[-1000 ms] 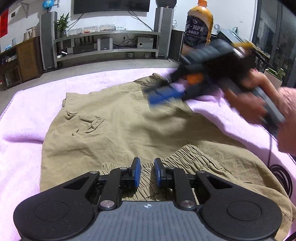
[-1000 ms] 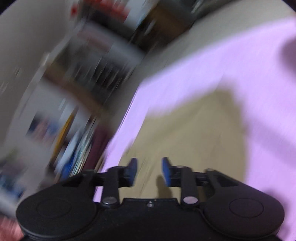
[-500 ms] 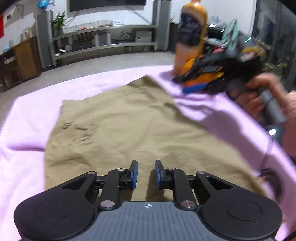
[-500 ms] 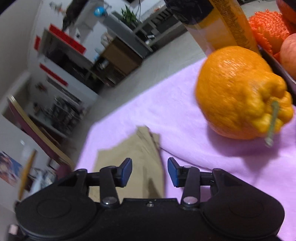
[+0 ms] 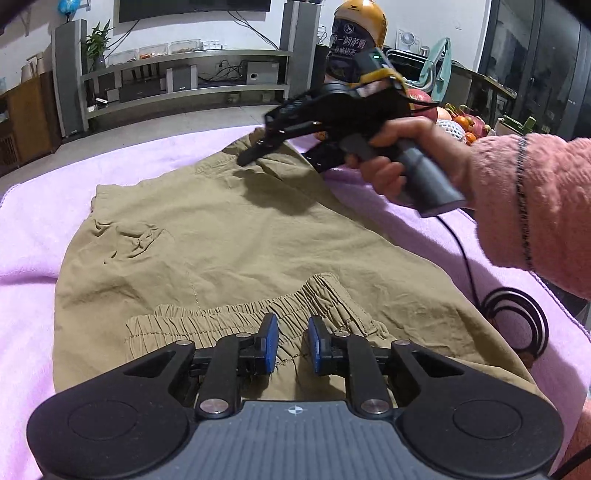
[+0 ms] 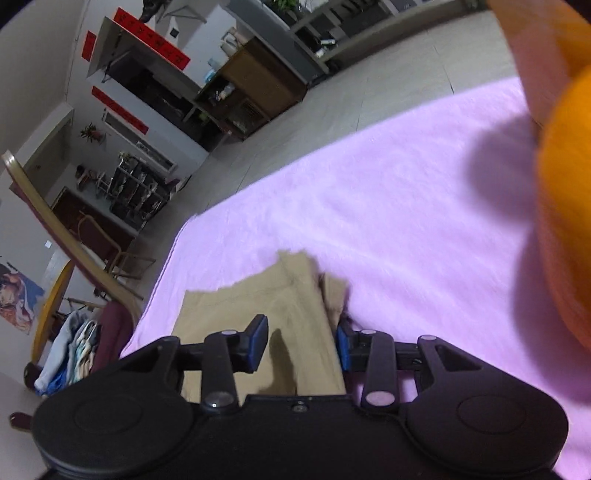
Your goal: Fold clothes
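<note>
Khaki shorts [image 5: 229, 236] lie spread on the pink blanket [image 5: 33, 295], waistband folded over near me. My left claw [image 5: 290, 341] hovers spread above it; my right claw [image 6: 301, 345] straddles the far hem corner, spread. Most folding remains.

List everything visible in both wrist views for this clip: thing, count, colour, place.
Shorts: one, khaki, spread flat on the blanket, elastic waistband nearest the left claw.
Blanket: one, pink, under the shorts.
Bottle: one, orange with dark label, far right behind the blanket.
Fruit: several, orange and red, far right.
Cable: one, black, coiled at the blanket's right edge.
Left claw: blue pads, open, over the waistband.
Right claw: blue pads, open, at the shorts' far leg corner.
</note>
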The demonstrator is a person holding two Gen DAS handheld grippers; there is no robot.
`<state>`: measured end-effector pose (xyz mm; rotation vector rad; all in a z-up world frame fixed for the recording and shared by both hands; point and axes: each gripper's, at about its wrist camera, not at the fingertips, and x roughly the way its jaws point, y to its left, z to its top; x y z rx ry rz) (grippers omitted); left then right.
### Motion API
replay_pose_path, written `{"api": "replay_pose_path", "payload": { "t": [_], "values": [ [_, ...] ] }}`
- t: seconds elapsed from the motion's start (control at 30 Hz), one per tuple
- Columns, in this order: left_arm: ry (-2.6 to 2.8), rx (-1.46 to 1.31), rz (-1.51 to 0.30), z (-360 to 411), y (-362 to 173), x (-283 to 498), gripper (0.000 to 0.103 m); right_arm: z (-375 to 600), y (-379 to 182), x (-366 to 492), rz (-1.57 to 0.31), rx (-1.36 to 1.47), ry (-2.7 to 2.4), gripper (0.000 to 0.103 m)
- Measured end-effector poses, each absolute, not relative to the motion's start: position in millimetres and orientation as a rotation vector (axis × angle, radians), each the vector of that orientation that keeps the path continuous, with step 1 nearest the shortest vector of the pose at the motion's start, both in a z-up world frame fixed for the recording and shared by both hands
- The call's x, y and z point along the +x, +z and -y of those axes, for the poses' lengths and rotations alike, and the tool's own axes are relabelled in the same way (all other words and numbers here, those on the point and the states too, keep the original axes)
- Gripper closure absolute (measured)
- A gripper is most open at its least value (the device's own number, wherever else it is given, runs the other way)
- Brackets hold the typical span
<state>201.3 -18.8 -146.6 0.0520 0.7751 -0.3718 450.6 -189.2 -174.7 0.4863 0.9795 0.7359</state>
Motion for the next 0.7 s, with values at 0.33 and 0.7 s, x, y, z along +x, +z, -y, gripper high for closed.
{"api": "replay_pose_path", "payload": {
  "t": [0.33, 0.7],
  "values": [
    [-0.374, 0.025, -0.800, 16, -144, 202, 0.086, 179, -105, 399, -0.772, 0.231, 0.748, 0.096],
    [-0.346, 0.001, -0.839, 14, -95, 168, 0.081, 180, -7, 233, -0.576, -0.094, 0.824, 0.096]
  ]
}}
